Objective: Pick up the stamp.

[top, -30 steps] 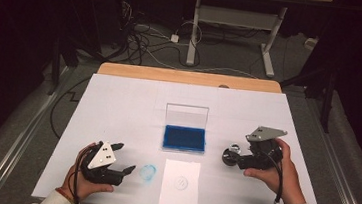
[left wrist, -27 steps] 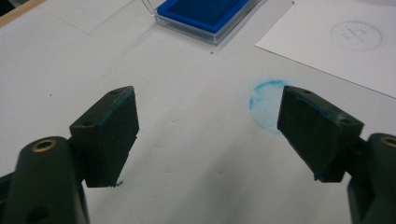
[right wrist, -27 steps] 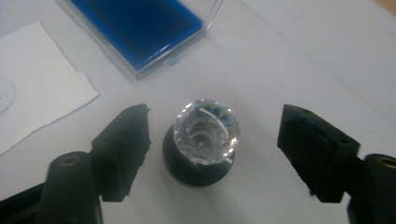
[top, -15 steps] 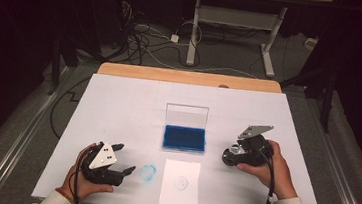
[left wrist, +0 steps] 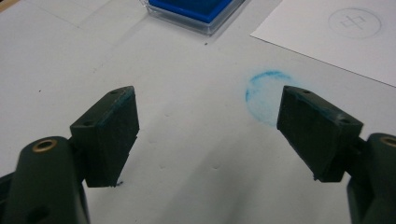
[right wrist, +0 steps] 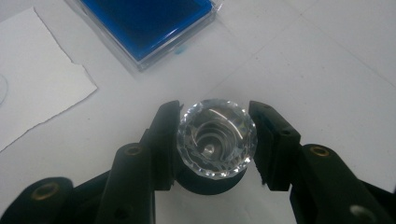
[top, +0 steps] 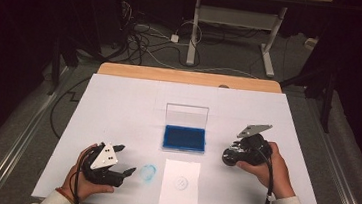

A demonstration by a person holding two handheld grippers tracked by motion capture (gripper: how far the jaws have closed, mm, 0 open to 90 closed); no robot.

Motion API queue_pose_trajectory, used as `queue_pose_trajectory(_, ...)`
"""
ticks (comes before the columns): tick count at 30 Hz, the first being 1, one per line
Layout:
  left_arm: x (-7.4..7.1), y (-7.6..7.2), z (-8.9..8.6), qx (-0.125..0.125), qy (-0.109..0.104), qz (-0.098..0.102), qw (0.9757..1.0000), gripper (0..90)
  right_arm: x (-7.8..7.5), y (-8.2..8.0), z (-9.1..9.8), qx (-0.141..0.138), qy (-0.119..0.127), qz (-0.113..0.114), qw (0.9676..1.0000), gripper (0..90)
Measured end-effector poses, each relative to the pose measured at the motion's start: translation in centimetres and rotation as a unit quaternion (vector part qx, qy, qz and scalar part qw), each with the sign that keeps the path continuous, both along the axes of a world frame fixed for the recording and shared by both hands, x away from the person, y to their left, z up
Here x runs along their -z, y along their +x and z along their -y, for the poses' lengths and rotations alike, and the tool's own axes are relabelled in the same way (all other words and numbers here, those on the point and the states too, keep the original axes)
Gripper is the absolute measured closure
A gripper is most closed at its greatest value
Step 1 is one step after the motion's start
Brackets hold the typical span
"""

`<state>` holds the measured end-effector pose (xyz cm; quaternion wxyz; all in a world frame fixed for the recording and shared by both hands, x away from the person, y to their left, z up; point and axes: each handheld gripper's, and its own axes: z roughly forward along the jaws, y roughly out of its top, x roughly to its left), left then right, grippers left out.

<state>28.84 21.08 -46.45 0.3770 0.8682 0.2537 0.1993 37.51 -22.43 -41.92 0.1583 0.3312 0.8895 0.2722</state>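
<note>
Ink pad behind paper sheet

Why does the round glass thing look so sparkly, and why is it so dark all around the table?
In the right tool view, the faceted clear knob gripped by the right tool throws back the overhead light as white glints. In the high view, the light falls on the white table, leaving the floor dim. In the left tool view, the nearest parts of the open left tool look soft and blurry.

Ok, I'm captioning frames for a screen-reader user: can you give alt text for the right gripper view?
The right gripper clamps a faceted clear stamp between its two black jaws, above a white table. An open blue ink pad lies beyond it, with a torn-edged paper sheet to the left.
</note>
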Motion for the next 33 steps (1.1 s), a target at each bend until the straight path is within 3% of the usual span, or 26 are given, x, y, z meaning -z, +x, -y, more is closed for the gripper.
queue_pose_trajectory(12, 0.0, 0.0, 0.0, 0.003, 0.001, 0.001, 1.0000, 20.7, 0.0, -0.2, -0.1, -0.002, 0.000, 0.005, 1.0000, 56.7)
queue_pose_trajectory(33, 0.0, 0.0, 0.0, -0.002, 0.000, 0.002, 1.0000, 20.9, -2.4, -1.7, -0.3, -0.012, 0.035, 0.070, 0.9968, 56.8)
